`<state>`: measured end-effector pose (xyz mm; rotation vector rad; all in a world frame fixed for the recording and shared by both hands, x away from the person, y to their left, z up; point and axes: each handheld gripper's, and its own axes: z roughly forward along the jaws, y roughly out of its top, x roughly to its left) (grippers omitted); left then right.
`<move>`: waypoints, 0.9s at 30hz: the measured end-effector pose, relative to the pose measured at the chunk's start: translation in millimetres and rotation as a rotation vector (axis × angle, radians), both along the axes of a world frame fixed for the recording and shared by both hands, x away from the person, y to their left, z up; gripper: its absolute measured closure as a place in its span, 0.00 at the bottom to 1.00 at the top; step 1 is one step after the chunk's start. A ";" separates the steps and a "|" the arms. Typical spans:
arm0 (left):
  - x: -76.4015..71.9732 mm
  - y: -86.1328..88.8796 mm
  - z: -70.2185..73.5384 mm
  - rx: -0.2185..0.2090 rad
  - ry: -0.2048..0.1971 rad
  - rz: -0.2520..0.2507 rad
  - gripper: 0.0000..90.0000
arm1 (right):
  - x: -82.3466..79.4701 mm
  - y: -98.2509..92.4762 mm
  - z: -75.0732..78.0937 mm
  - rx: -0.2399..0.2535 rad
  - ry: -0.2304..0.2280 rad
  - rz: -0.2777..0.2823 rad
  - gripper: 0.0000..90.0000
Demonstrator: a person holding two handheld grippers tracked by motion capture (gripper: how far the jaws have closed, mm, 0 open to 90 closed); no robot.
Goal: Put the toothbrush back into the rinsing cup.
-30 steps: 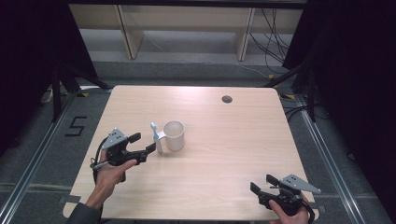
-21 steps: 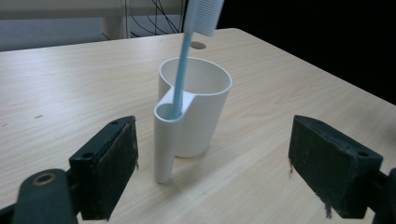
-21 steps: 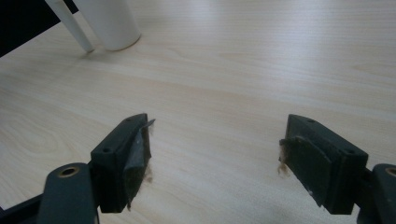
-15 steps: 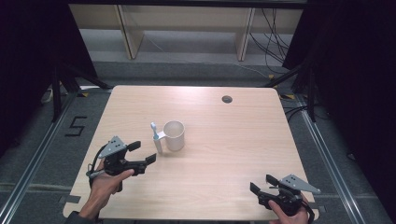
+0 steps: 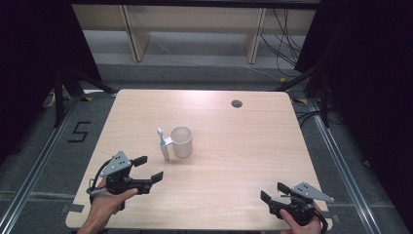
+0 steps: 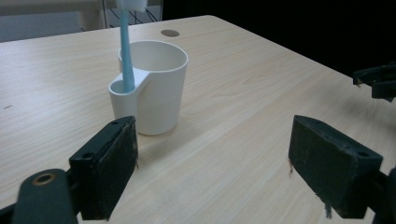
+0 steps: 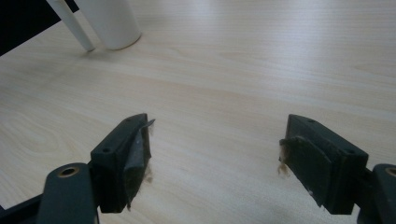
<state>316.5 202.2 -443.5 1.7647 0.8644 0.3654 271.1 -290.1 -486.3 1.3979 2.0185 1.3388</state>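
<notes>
High view
counter point(image 5: 234, 146): light wood, dark grommet hole point(image 5: 236, 103) at far edge, well beyond the cup.
cup point(image 5: 182, 142): white, upright, mid-counter; side holder tube on the cup's left.
toothbrush point(image 5: 161, 142): blue handle, stands upright in the cup's side holder, bristles up.
left tool point(image 5: 148, 169): held in left hand point(image 5: 104, 200), near the cup, on its near-left side; jaws apart, nothing between them, aimed toward the cup.
right tool point(image 5: 273, 192): well apart from the cup, at the near-right corner of the counter; jaws apart, nothing held.

Left gripper view
left tool point(image 6: 212, 161): jaws wide apart, bare counter between them.
cup point(image 6: 156, 86): straight ahead, just past the left jaw, not touched.
toothbrush point(image 6: 126, 49): rises from the holder on the cup's near side, head cut by the top edge.
right tool point(image 6: 376, 80): small, far right of the cup.

Right gripper view
right tool point(image 7: 215, 149): jaws apart, worn pads, only counter between them.
cup point(image 7: 111, 21): base at upper left, far off; white holder tube beside it.

Step
in hand: judged as the stage just off the cup; the toothbrush sits in the cup's holder, neither tool touching anything. Reads as either set-down finished or a pick about to start; cannot tell which.
next move: if a pick, the left tool needs to rise to handle height, line both jaws around the thin blue handle above the holder, close, then lift straight up so the cup does not tip. Right tool could steady the cup.
</notes>
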 end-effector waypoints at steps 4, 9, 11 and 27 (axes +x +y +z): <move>-7.1 0.0 -1.3 0.013 0.004 -0.016 0.17 | 0.0 0.1 0.0 0.000 0.000 0.000 0.27; -16.8 1.1 -2.7 0.002 0.001 -0.032 0.17 | 0.0 0.0 -0.2 -0.001 0.003 0.000 0.27; -20.1 1.4 -3.1 0.007 0.001 -0.036 0.17 | 0.0 0.3 -0.2 0.003 0.002 0.000 0.27; -44.5 2.5 -15.9 0.027 0.010 -0.081 0.17 | 0.6 1.4 -1.8 0.001 -0.006 -0.005 0.27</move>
